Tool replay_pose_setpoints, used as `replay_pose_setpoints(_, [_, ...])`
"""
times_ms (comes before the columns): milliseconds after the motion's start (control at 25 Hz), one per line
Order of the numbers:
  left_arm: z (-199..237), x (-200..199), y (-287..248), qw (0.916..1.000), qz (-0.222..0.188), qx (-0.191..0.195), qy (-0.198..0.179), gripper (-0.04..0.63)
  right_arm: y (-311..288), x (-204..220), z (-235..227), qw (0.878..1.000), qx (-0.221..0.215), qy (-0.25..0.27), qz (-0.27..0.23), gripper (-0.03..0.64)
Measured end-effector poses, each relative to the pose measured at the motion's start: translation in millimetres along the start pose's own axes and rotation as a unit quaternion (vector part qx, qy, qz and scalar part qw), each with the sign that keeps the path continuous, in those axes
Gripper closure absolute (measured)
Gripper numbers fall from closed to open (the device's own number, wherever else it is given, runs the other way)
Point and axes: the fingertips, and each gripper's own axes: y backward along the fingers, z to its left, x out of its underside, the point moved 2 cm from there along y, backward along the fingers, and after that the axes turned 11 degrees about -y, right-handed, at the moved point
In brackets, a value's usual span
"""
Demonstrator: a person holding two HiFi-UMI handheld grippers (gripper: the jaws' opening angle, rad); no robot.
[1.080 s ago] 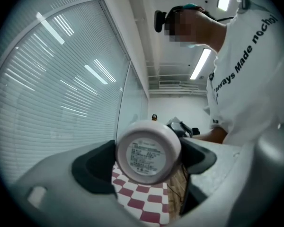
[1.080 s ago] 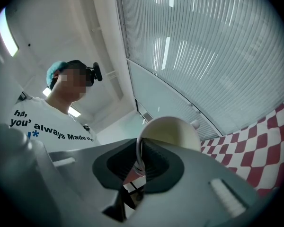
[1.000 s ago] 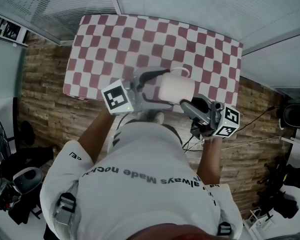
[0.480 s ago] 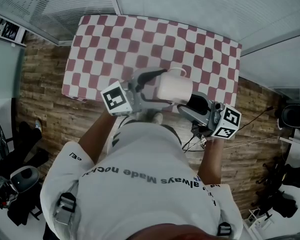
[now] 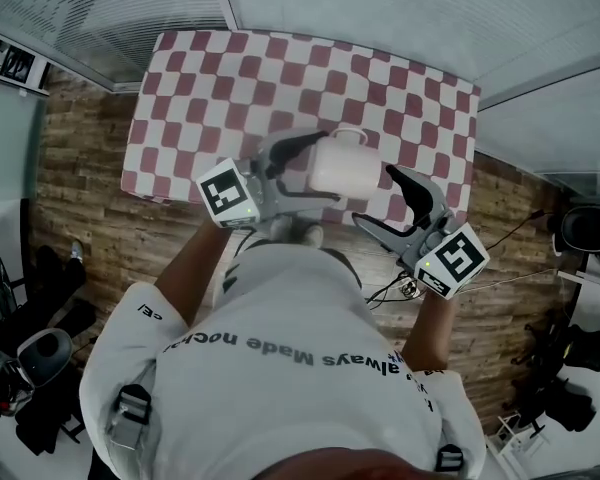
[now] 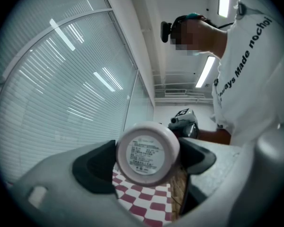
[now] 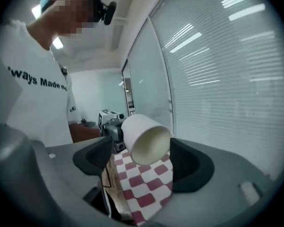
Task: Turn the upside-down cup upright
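Clamping cup point(image 5: 345, 165), left tool point(image 6: 149, 163), base label point(image 6: 146, 155) unseen overhead

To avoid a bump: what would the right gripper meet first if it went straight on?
Likely the cup, mouth toward it, held by the left gripper. The right gripper has just been opening its jaws, the cup's rim at their tips.

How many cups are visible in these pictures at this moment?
1. The cup is held in the left tool above the checkered table; the person's body may hide others.
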Motion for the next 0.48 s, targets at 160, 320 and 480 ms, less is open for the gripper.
replay_pose_setpoints(160, [-0.5,-0.3,-4.3,1.0,-0.003,-0.001,-0.001,0.179,-10.1,0.4,-2.0,0.976,0.121,0.155,0.093,0.128])
replay_pose_setpoints(320, [-3.4,-0.2,-9.5,1.0,-0.002,0.003,-0.003,0.179,-23.2,-1.2,0.5,0.929,0.198,0.273,0.155,0.097])
replay_pose_setpoints(480, [-4.9,-2.0,-12.3,1.0,-0.005,0.001,-0.005,0.181,-34.5,3.7,-4.4,0.883,0.243,0.342,0.21,0.097])
